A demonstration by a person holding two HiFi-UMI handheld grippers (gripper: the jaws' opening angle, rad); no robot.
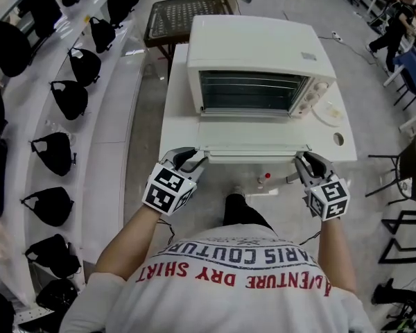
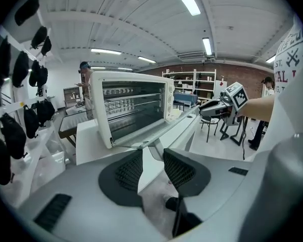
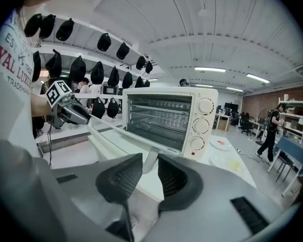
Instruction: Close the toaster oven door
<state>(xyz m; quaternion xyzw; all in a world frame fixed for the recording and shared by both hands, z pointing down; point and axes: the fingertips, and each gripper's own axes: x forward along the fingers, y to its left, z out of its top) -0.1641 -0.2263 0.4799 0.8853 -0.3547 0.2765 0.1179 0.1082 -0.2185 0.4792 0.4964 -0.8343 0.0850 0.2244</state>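
Note:
A white toaster oven (image 1: 256, 61) stands on a white table (image 1: 177, 120), its door (image 1: 253, 143) folded down flat toward me. The door handle (image 1: 253, 158) runs along the door's near edge. My left gripper (image 1: 197, 159) is at the handle's left end. In the left gripper view the handle's end bracket (image 2: 150, 146) sits between the pads of that gripper (image 2: 152, 155), which close on it. My right gripper (image 1: 301, 164) is at the handle's right end. In the right gripper view that gripper's (image 3: 150, 160) pads press the bracket (image 3: 150, 158) there.
A white plate (image 1: 329, 113) lies on the table right of the oven. A dark mesh table (image 1: 184, 16) stands behind it. Shelves with several black bags (image 1: 69, 96) run along the left. Black chairs (image 1: 405, 168) stand at the right. A small red-capped object (image 1: 263, 180) lies on the floor.

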